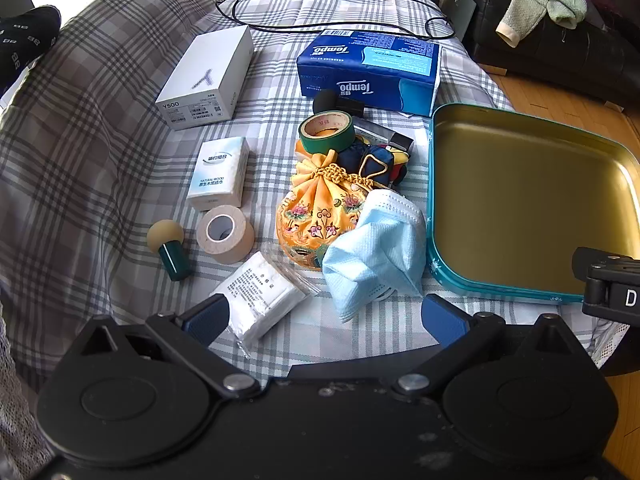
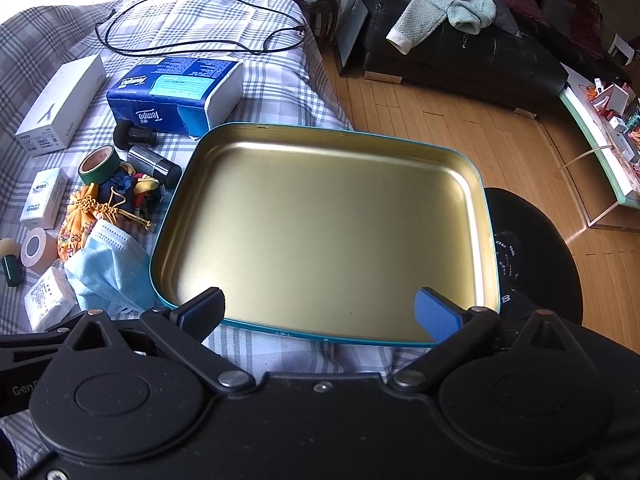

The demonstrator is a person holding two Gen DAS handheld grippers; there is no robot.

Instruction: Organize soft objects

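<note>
Both jaws wide open, holding nothing: left gripper (image 1: pixel 326 320) should pinch crumpled light-blue face mask (image 1: pixel 372 252) by its top fold (beside orange pouch), then drop into empty teal-rimmed gold tin tray (image 2: pixel 486 216) w/ right gripper (image 2: pixel 320 312) hovering there.

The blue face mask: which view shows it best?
Left wrist view: the blue face mask lies near centre, fully visible, leaning on the yellow embroidered pouch. The right wrist view shows it small and distorted at the left edge.
</note>
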